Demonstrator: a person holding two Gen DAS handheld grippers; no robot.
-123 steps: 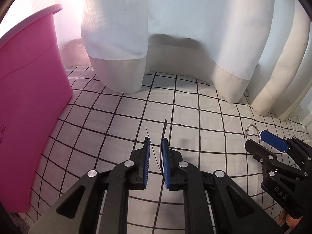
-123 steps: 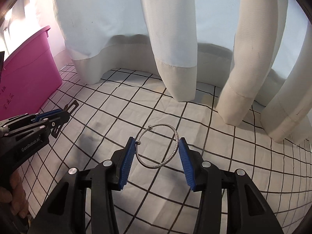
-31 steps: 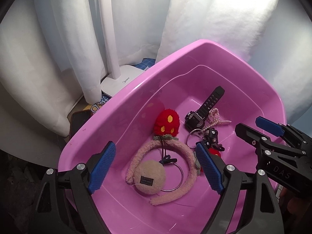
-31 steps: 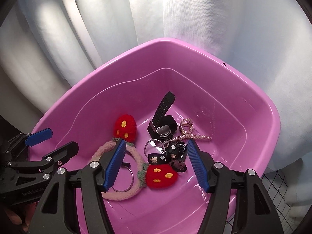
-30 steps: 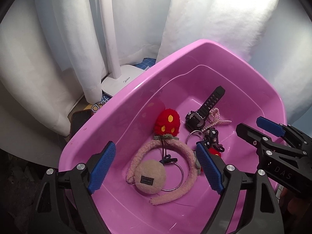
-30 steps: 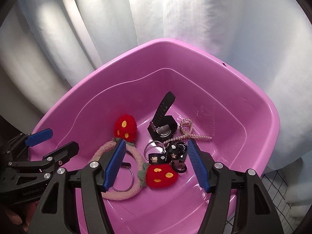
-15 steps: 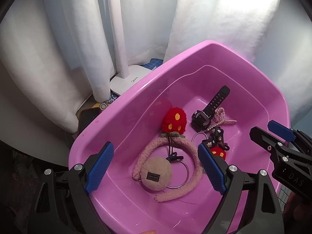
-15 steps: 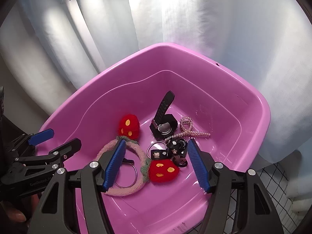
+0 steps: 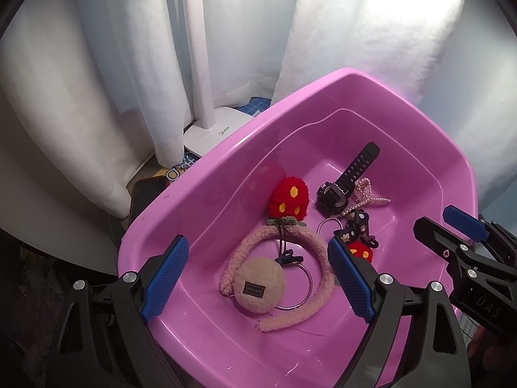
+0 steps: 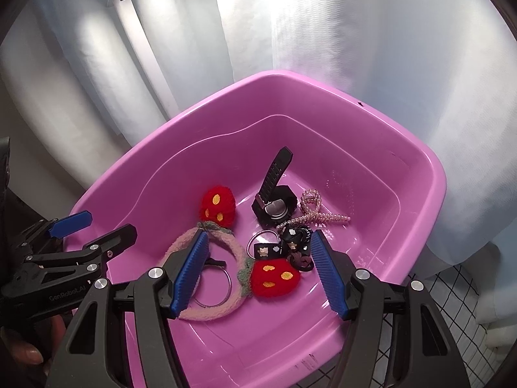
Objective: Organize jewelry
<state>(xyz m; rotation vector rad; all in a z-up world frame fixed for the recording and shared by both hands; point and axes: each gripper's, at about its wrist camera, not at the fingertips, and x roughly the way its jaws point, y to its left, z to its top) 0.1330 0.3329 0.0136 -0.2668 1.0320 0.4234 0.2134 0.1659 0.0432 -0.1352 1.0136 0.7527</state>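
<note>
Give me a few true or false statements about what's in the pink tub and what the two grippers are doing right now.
1. The black watch lies inside the pink tub. True.
2. The right gripper grips the silver bangle. False: its jaws are open and empty; the bangle lies in the tub.
3. The pearl hair clip lies beside the watch. True.
4. The left gripper is shut. False: it is wide open, holding nothing.
5. The tub holds one red strawberry plush. False: a second strawberry plush lies nearer.

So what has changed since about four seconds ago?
Both grippers left the checked cloth for the pink tub. The right gripper let go its metal ring; the left gripper released its thin black piece. Both jaws empty. The tub's contents have not moved in the last second.
</note>
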